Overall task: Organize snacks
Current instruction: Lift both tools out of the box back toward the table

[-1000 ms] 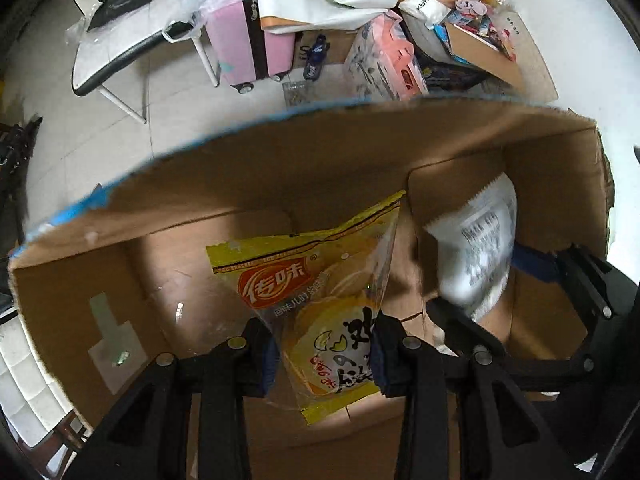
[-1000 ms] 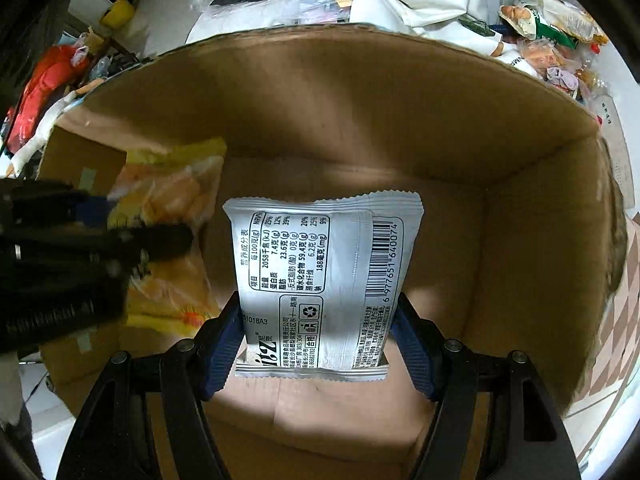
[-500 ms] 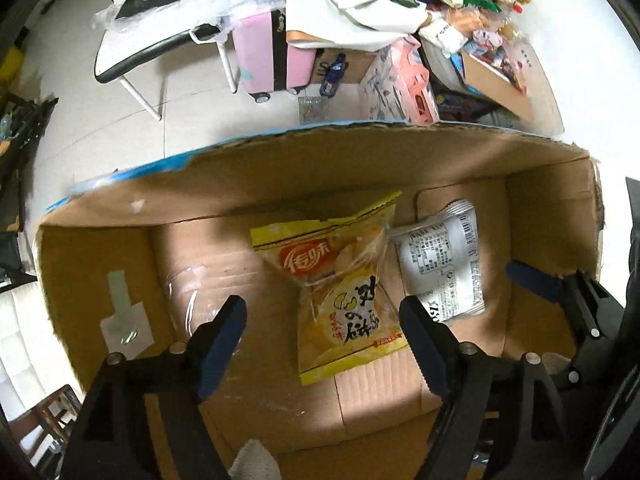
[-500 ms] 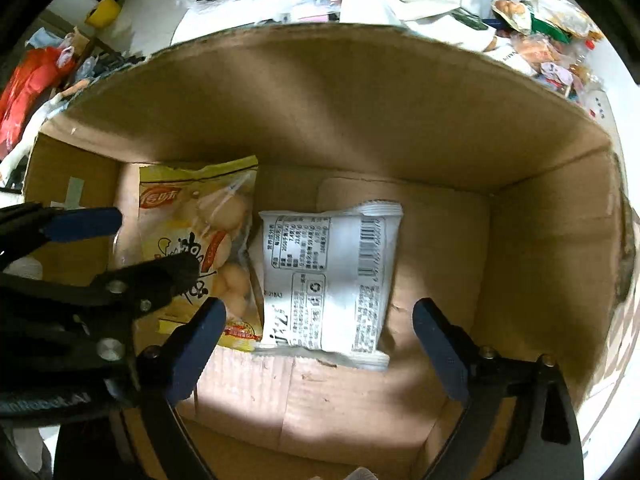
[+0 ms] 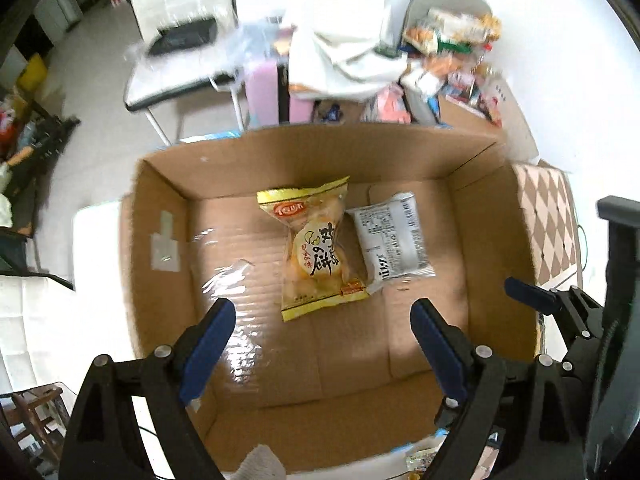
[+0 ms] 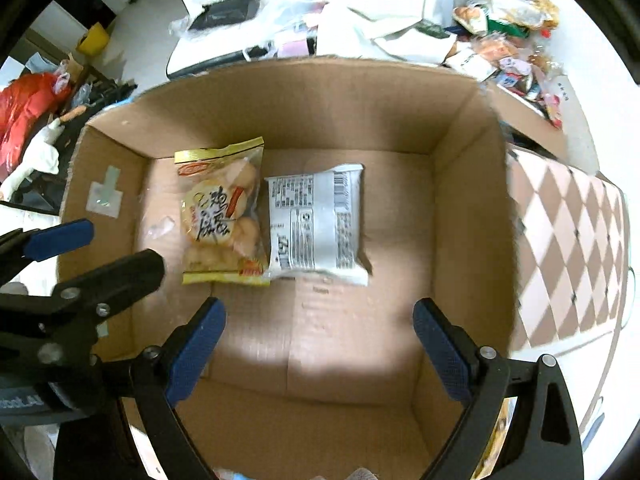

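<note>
Side by side, yellow 饼 snack pack (image 5: pixel 318 246) and barcoded silver packet (image 6: pixel 316 222).

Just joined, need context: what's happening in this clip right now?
A person with two handheld grippers is packing snacks into a cardboard box. A yellow biscuit packet and a silver packet lie flat, side by side, on the box floor. The left gripper is opening with nothing between its fingers; the right gripper is open and empty. More snacks lie beyond the box.
</note>
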Available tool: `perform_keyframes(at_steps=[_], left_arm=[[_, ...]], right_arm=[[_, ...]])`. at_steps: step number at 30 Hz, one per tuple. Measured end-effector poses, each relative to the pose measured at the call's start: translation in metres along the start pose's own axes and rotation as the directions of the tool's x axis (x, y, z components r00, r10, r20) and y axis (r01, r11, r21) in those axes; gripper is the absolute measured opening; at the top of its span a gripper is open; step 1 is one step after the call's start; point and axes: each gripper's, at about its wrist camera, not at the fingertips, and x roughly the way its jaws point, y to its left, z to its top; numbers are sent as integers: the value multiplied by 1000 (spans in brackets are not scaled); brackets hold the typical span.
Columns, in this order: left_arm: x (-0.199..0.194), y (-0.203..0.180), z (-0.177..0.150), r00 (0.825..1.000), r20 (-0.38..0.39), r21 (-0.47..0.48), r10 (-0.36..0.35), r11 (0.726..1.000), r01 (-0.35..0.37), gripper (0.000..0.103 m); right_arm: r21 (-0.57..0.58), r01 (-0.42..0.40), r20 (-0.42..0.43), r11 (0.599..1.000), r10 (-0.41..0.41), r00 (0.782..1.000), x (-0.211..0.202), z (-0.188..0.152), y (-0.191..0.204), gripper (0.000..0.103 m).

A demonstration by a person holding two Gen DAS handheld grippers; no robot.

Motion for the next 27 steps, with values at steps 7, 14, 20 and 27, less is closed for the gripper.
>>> perform_keyframes(at_steps=[7,14,20,27], left_arm=[[-49,-3,-46,994,105,-47,22,999,-17,89],[-86,-13,-94,985,166,-74,54,996,-43,89],[-114,-18,-125,976,207,-104,69,993,-48,89],[-139,-30,-153,968,240,-119,77,992,-50,89]], right_arm=[[11,24,102,1000,-25,995,-55,-46,-4,97],[-24,24,186,999,-19,982,-109,-89,2,97],[-44,-11,211,999,20,977,-137,-119,8,97],[-43,-87,218,995,94,971,-158,-152,8,97]])
